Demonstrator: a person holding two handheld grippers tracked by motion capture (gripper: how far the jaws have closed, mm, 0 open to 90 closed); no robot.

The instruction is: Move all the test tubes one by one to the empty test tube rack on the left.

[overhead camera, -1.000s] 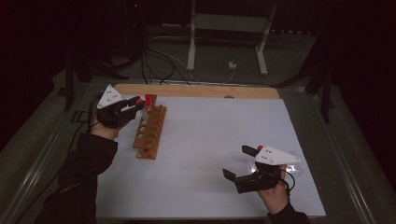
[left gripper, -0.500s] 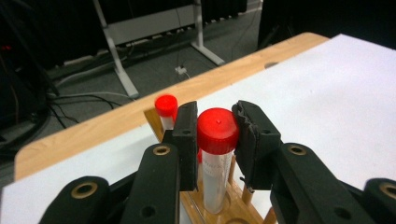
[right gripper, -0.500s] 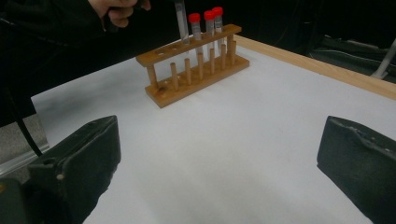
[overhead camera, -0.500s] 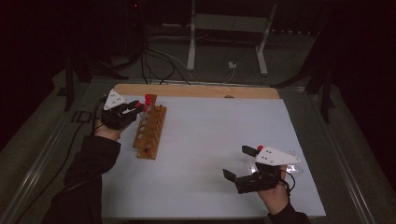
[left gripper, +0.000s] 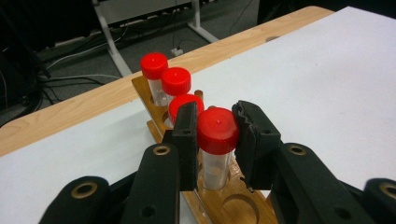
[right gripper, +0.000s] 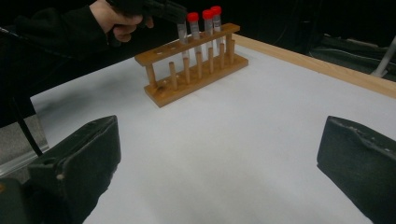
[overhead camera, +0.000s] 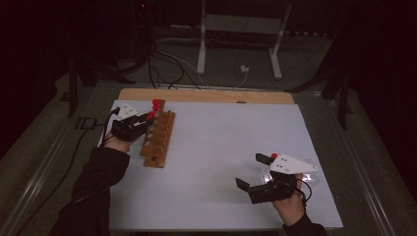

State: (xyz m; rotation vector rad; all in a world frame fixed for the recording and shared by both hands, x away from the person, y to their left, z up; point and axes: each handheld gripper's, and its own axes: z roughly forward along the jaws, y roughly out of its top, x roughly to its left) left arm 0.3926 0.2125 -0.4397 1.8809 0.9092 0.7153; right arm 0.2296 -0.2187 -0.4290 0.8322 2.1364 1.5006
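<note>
White counter point(overhead camera: 221, 162) bearing a wooden rack point(left gripper: 219, 205) near its left edge. Three red-capped tubes point(left gripper: 175, 86) stand seated in the far holes. Left tongs point(left gripper: 215, 128) clamp the cap of a fourth tube point(left gripper: 216, 154), partly lowered into its hole; nearer holes remain vacant. Right tongs point(right gripper: 219, 154) rest open, well apart.

Black hand-held gripper point(overhead camera: 148, 117), brass-ringed screw holes; grey three-cornered top plate; dark sleeves point(overhead camera: 93, 182).
</note>
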